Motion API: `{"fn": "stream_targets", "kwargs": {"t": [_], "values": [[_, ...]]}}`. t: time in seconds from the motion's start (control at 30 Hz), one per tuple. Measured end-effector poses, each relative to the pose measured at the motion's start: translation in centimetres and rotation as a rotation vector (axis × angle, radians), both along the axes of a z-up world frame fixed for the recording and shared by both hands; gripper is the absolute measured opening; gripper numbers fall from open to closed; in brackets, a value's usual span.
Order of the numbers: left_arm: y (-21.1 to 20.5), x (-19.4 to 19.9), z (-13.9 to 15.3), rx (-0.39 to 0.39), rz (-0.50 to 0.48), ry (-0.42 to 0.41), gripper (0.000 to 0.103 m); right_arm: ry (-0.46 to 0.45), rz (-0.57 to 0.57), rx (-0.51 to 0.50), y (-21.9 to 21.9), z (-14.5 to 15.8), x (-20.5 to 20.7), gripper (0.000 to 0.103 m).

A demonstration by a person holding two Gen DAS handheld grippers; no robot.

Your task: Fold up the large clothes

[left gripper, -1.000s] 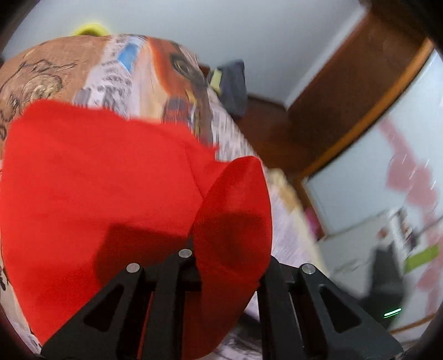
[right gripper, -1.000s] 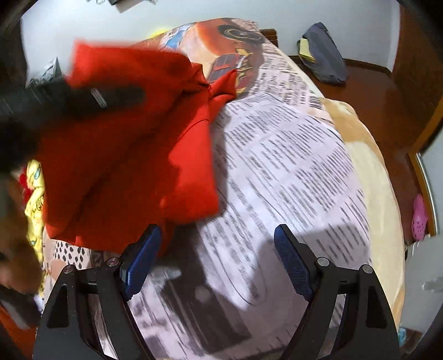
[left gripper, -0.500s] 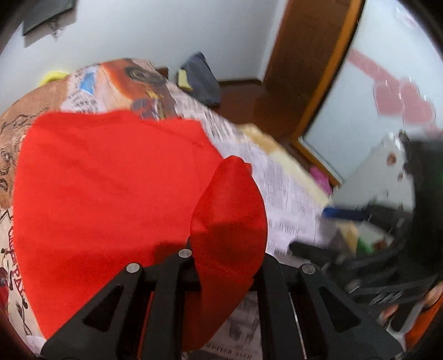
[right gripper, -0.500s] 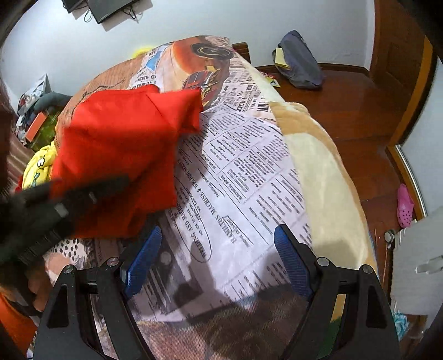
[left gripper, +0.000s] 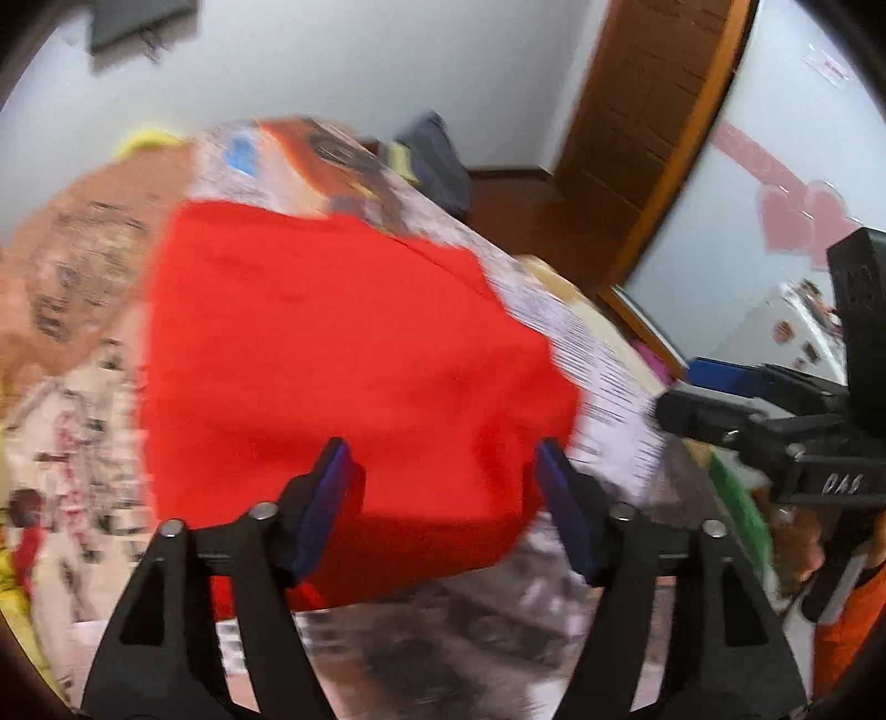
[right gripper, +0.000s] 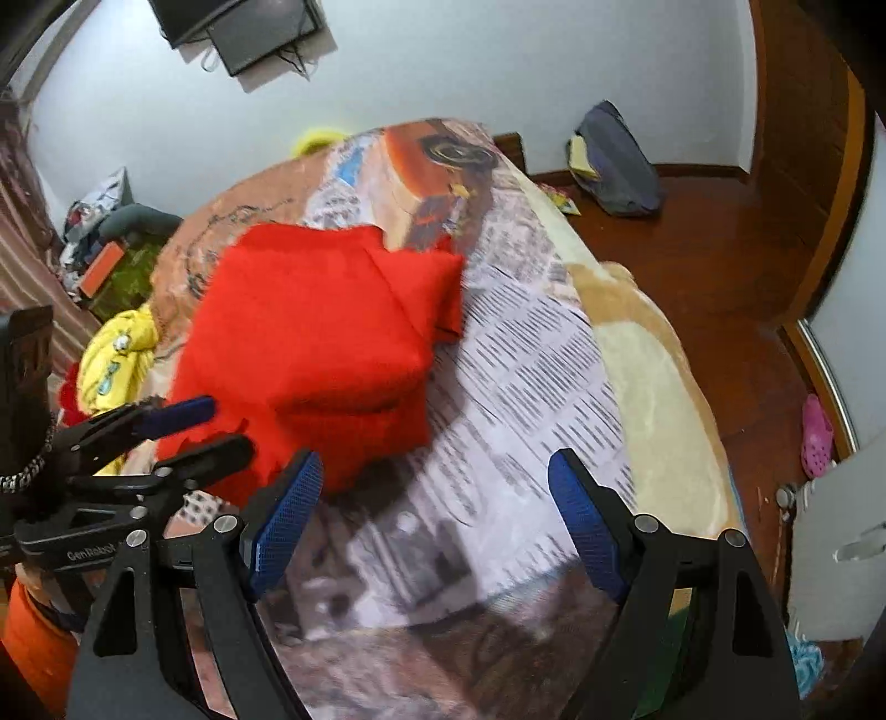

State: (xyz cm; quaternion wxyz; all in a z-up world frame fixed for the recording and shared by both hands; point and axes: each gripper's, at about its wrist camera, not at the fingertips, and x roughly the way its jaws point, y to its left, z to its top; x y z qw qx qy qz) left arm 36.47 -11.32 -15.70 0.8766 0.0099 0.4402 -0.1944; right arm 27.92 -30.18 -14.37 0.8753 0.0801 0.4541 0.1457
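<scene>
A red garment [left gripper: 343,343] lies folded in a rough block on the bed's printed blanket [left gripper: 603,382]; it also shows in the right wrist view [right gripper: 321,332]. My left gripper [left gripper: 443,498] is open and empty, its blue pads [left gripper: 326,498] just above the garment's near edge. My right gripper [right gripper: 432,526] is open and empty, held over the blanket [right gripper: 531,387] to the right of the garment. The left gripper shows at the left of the right wrist view [right gripper: 183,426], and the right gripper shows at the right of the left wrist view [left gripper: 720,399].
A yellow garment [right gripper: 111,349] lies at the bed's left side. A dark bag [right gripper: 614,160] sits on the wooden floor by the wall. A pink shoe [right gripper: 817,437] lies near the door frame. A monitor [right gripper: 243,27] hangs on the wall.
My left gripper has opened and let go of the red cloth, which now lies flat on the bed. My right gripper stayed open and drew back a little.
</scene>
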Motion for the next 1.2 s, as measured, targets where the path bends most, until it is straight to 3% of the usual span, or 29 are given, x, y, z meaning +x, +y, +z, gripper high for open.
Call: {"fn": "stream_targets", "kwargs": {"t": [0.1,0.17,0.33,0.53,0.67,0.8,1.03,1.2], "values": [[3.4,0.2,0.6,0.057,0.090,-0.057,0.084,-0.016,0.029,0.022,1.4,0.5,0.7,0.081],[5.4,0.7,0.1,0.102,0.147,-0.064,0.085,-0.020,0.056,0.031,2.9,0.4,1.3,0.081],[10.1,1.7,-2.4,0.151,0.244,0.026,0.084,0.016,0.104,-0.005,6.0,-1.8,2.7,0.081],[12.1,-0.5,-5.0,0.178,0.211,0.067,0.086,0.121,0.083,-0.108,5.3,-6.7,2.9,0.081],[12.6,-1.7,-5.8,0.231,0.207,0.065,0.086,0.144,0.053,-0.083,2.8,-7.5,2.2,0.081],[13.5,-2.1,-4.5,0.201,0.219,0.043,0.086,0.135,0.045,-0.071,1.9,-6.2,2.1,0.081],[14.0,0.1,-0.7,0.133,0.239,-0.037,0.086,0.040,0.062,-0.068,2.7,-3.3,2.6,0.081],[13.6,3.5,-0.4,0.064,0.224,-0.014,0.086,0.028,0.088,-0.026,3.6,-3.2,4.6,0.081]]}}
